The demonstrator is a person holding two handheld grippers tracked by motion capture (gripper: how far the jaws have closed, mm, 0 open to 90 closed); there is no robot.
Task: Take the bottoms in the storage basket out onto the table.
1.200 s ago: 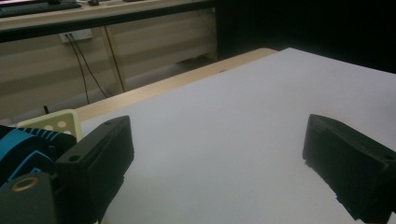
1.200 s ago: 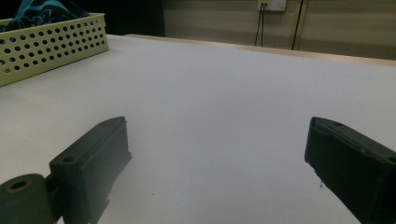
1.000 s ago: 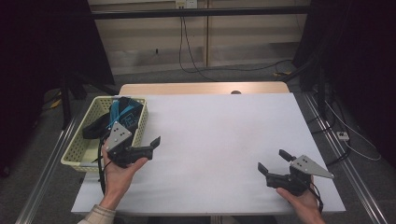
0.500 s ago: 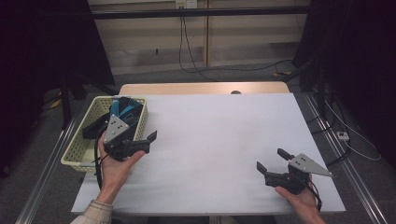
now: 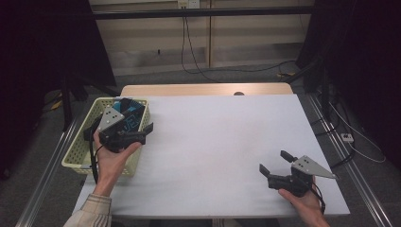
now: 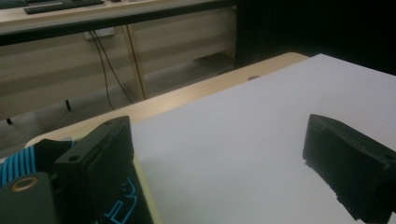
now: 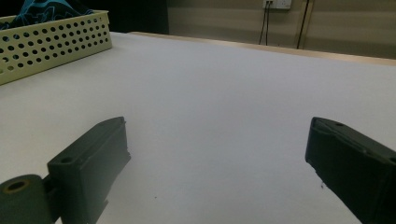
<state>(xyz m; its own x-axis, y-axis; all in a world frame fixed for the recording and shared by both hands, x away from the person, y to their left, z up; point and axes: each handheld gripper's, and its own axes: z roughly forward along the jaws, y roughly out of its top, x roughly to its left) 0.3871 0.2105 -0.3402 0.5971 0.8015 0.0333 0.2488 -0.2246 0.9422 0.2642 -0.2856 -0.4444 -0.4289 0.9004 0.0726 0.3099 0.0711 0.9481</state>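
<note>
Left gripper [image 5: 142, 133] has moved over the basket's [image 5: 79, 158] right rim at the table's [image 5: 227, 142] left edge, jaws spread above blue-black cloth [image 5: 131, 109]. Right gripper [image 5: 274, 161] unchanged near the front-right corner, jaws spread, empty.

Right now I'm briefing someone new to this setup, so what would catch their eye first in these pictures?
The pale yellow basket at the table's left edge, with a black and blue item inside, stands out against the broad white table. The left tongs hang open by the basket's near right rim, while the right tongs sit open near the table's front right corner.
</note>
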